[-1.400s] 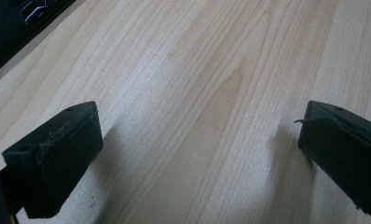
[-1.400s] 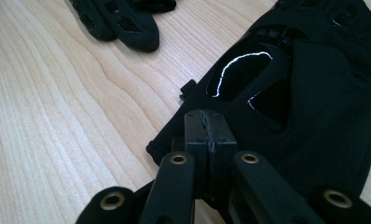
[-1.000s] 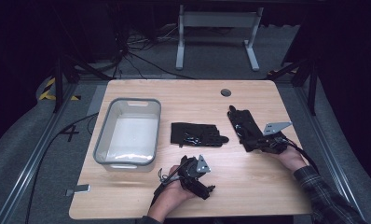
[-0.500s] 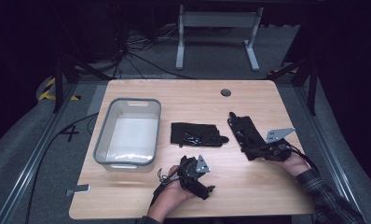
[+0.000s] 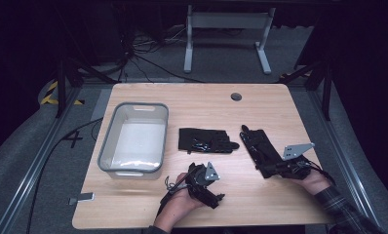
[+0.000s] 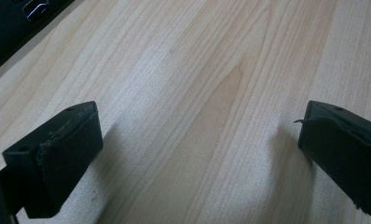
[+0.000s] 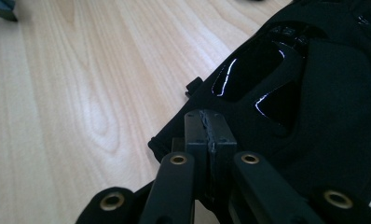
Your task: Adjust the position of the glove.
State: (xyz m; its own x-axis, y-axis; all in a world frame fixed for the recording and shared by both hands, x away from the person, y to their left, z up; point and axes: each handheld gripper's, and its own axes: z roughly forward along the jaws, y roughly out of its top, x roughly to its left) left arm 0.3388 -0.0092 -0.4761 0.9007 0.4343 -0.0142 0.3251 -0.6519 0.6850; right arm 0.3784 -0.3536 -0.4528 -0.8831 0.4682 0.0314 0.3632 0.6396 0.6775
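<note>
While the left hand (image 5: 182, 202) lies low at the near edge of the wooden surface (image 5: 206, 100), its forearm coming in from below, it holds the left tongs (image 5: 216, 197) pointing across the boards toward the person's right. In the left gripper view those tongs (image 6: 197, 154) stand wide open, bare wood between the two padded jaws and nothing held.

At the near right corner the right hand (image 5: 313, 181) rests with a plaid sleeve (image 5: 345, 212) behind it, and the right tongs (image 5: 270, 163) reach away from the person and a little leftward. In the right gripper view the right tongs (image 7: 211, 128) are pressed fully together at the cuff edge of a black glove (image 7: 309, 93), with the fabric bunched at the jaws, so they appear to pinch that edge, though the cloth between the pads itself cannot be made out.

That right-hand black glove (image 5: 259, 146) lies flat on the surface just ahead of the right hand. Its long axis runs from the near right to the far left, fingertips pointing away toward the far edge and cuff toward the tongs.

A second black glove (image 5: 204, 140) lies near the middle, apart from the first, its long axis across the surface with the fingers pointing right. To its left stands a clear plastic bin (image 5: 106, 146) with a grey rim, long side running away from the person.
</note>
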